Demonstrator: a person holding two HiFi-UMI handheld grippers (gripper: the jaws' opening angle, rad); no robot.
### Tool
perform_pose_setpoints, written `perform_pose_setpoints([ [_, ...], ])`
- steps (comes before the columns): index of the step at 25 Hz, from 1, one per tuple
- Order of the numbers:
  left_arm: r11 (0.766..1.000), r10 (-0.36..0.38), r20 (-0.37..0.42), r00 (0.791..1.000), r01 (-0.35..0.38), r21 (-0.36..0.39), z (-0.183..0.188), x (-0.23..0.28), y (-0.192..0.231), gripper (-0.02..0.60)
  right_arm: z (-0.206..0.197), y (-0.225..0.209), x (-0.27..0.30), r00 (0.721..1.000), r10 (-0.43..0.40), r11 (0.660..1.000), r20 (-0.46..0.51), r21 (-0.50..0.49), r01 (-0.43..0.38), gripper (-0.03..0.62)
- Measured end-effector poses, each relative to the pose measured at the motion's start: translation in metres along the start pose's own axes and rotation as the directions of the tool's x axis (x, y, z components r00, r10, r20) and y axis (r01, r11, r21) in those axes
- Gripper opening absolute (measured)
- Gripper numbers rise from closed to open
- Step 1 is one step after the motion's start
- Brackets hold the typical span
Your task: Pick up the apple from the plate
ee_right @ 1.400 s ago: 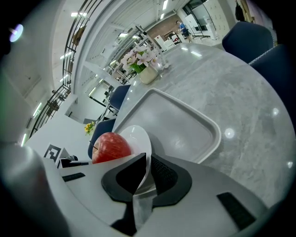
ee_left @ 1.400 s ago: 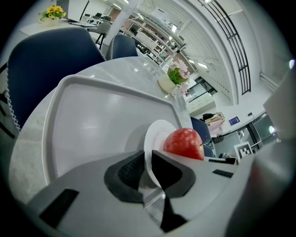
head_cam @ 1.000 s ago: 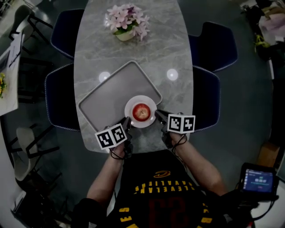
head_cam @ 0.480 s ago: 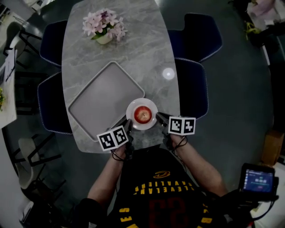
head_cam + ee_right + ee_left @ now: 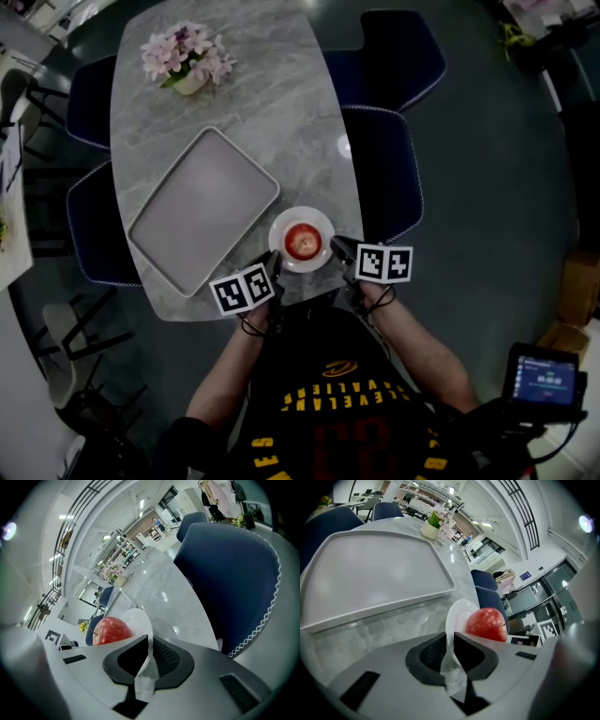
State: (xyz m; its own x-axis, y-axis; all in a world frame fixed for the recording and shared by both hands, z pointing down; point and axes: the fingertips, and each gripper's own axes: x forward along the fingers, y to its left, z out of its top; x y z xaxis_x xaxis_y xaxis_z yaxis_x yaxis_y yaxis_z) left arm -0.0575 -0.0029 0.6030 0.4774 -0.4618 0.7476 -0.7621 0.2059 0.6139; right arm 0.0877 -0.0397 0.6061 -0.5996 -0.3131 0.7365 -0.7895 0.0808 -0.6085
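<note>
Both tongs clamped on plate (image 5: 302,215) rim: left gripper (image 5: 271,269) at lower-left edge, right gripper (image 5: 337,247) at right edge; rim pinched between jaws in both gripper views. Change from a second ago: plate overlapped tray (image 5: 202,211) corner, now clear of tray, over bare table (image 5: 272,112) near its bottom edge, frame centre. Red apple (image 5: 302,241) on plate, untouched. Pick itself not begun; one gripper probably must release rim first.

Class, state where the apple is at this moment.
In the head view, the apple sits on the white plate near the table's front edge, right of the grey tray, with the left gripper and right gripper clamping the plate's rim either side.
</note>
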Motion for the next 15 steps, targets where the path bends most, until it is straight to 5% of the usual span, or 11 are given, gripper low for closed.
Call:
perform_pose_setpoints([
  [15, 0.998, -0.001, -0.062, 0.998, 0.005, 0.065, -0.018, 0.029, -0.002, 0.052, -0.02, -0.036, 0.0, 0.999, -0.054, 0.996, 0.009, 0.07, 0.053, 0.041],
])
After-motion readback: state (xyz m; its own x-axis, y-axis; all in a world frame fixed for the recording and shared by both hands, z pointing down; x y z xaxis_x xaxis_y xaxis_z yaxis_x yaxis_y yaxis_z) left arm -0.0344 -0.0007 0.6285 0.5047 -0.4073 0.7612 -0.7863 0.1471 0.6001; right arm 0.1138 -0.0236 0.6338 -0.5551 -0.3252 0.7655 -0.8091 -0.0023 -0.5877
